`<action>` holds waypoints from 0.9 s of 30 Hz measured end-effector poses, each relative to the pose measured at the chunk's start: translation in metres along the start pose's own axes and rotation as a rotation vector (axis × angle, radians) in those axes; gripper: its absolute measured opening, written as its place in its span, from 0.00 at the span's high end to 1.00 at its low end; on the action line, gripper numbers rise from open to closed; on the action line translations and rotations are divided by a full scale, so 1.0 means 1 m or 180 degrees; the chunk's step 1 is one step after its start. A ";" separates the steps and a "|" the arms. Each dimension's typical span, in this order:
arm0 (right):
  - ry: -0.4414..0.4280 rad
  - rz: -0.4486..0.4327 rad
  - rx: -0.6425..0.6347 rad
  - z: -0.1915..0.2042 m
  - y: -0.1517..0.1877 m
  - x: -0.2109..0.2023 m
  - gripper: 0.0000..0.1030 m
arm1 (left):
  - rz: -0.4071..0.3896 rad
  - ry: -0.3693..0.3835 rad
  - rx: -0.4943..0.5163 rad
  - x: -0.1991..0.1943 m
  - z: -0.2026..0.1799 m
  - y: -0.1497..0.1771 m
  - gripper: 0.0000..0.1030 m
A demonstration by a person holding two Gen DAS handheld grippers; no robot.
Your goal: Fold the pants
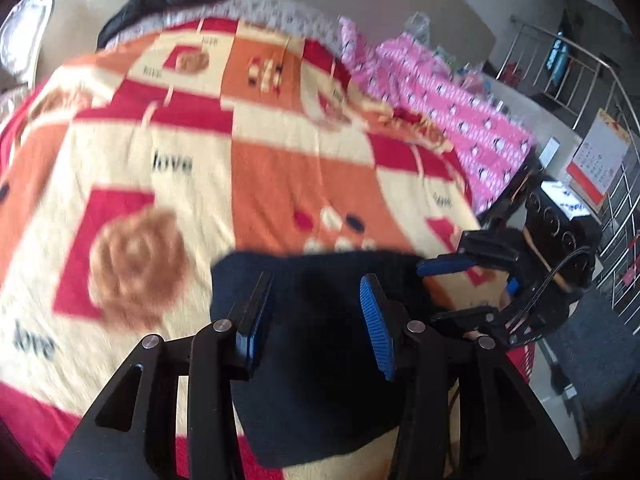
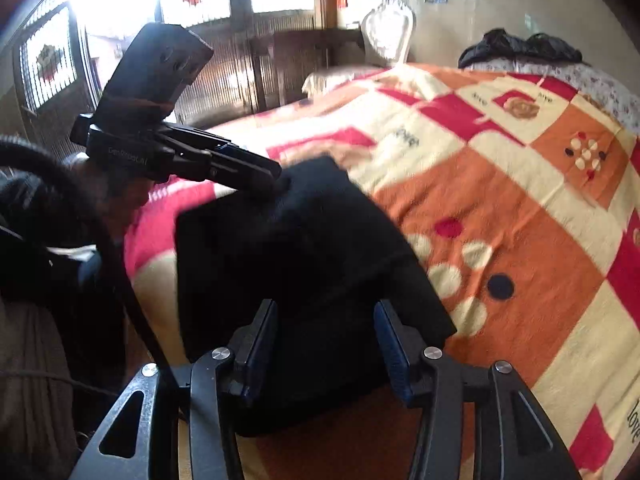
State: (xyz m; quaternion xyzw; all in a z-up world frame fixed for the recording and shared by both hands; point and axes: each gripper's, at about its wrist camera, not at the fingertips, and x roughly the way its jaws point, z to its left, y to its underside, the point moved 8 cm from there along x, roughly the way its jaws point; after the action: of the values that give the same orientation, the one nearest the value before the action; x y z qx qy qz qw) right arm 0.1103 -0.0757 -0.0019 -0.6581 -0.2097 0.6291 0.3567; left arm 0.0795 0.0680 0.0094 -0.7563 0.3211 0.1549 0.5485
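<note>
The left tool (image 1: pixel 316 320) and the right tool (image 2: pixel 326 344) are both seen spread wide, nothing held between their fingers, each poised just over the dark pants (image 2: pixel 304 264). The pants are laid in a folded bundle at the near edge of the bed, on a red, orange and cream blanket (image 1: pixel 280 168); beyond, a pink patterned cloth (image 1: pixel 460 120) is spread

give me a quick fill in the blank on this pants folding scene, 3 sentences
1. The folded pants are ____ in colour.
2. The pants lie on a blanket printed with the word ____.
3. The left gripper and right gripper both have their jaws ____.

Missing words: black; love; open
</note>
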 end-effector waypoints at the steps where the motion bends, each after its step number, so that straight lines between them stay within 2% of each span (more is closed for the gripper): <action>1: 0.0073 -0.0061 -0.0005 -0.004 -0.007 -0.003 0.53 | 0.0102 0.0060 -0.0040 0.009 -0.001 -0.008 0.58; 3: 0.0150 0.0042 0.0004 -0.014 -0.010 0.008 0.53 | 0.0393 0.0153 -0.0132 0.035 -0.002 -0.012 0.58; 4: 0.0144 0.0187 0.0041 -0.019 -0.005 0.021 0.53 | 0.0565 0.0110 -0.0179 0.052 0.001 -0.010 0.58; 6: 0.0107 0.0477 0.0158 -0.026 0.011 0.042 0.51 | 0.0861 -0.0065 -0.0073 0.081 0.005 0.004 0.57; 7: 0.0067 0.0371 0.0322 -0.031 0.012 0.043 0.50 | 0.0788 -0.0119 0.0030 0.085 0.004 0.004 0.56; 8: 0.0032 0.0362 0.0475 -0.036 0.015 0.043 0.49 | 0.0794 -0.0112 -0.0010 0.086 0.005 0.004 0.56; 11: 0.0061 0.0362 0.0539 -0.038 0.015 0.043 0.47 | 0.0862 -0.0109 -0.0061 0.083 0.006 -0.001 0.56; 12: 0.0104 0.0413 0.0486 -0.035 0.012 0.042 0.47 | 0.0844 -0.0103 -0.0075 0.077 0.006 -0.006 0.56; 14: 0.0217 0.0440 0.0326 -0.029 -0.002 0.038 0.47 | 0.0631 -0.0034 -0.0163 0.054 0.008 -0.018 0.56; 16: 0.0257 0.0215 0.0206 -0.018 -0.023 0.022 0.47 | 0.0407 -0.0074 -0.0189 0.032 0.015 -0.025 0.56; 18: 0.0219 0.0069 0.0147 -0.008 -0.042 0.018 0.47 | 0.0405 -0.0080 -0.0280 0.026 0.023 -0.022 0.56; 19: 0.0164 0.0095 0.0106 -0.001 -0.049 0.024 0.47 | 0.0486 -0.0011 -0.0345 0.031 0.025 -0.015 0.56; 21: 0.0082 0.0236 0.0015 0.009 -0.048 0.044 0.46 | 0.0720 -0.0021 -0.0415 0.049 0.030 -0.001 0.56; 22: 0.0090 0.0476 -0.0016 0.010 -0.036 0.066 0.46 | 0.0701 -0.0076 -0.0390 0.057 0.032 0.003 0.56; 23: 0.0092 0.0583 0.0023 0.008 -0.030 0.078 0.46 | 0.0654 -0.0110 -0.0372 0.059 0.033 0.002 0.55; 25: 0.0044 0.0413 0.0191 0.004 -0.026 0.079 0.42 | 0.0660 -0.0110 -0.0417 0.055 0.032 0.001 0.55; 27: 0.0159 0.0399 0.0254 0.001 -0.028 0.067 0.42 | 0.0569 -0.0078 -0.0453 0.037 0.031 -0.006 0.55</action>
State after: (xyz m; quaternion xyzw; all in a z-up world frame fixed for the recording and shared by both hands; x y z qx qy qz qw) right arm 0.1227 -0.0083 -0.0270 -0.6707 -0.1338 0.6414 0.3477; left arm 0.1146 0.0863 -0.0189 -0.7597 0.3687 0.2349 0.4814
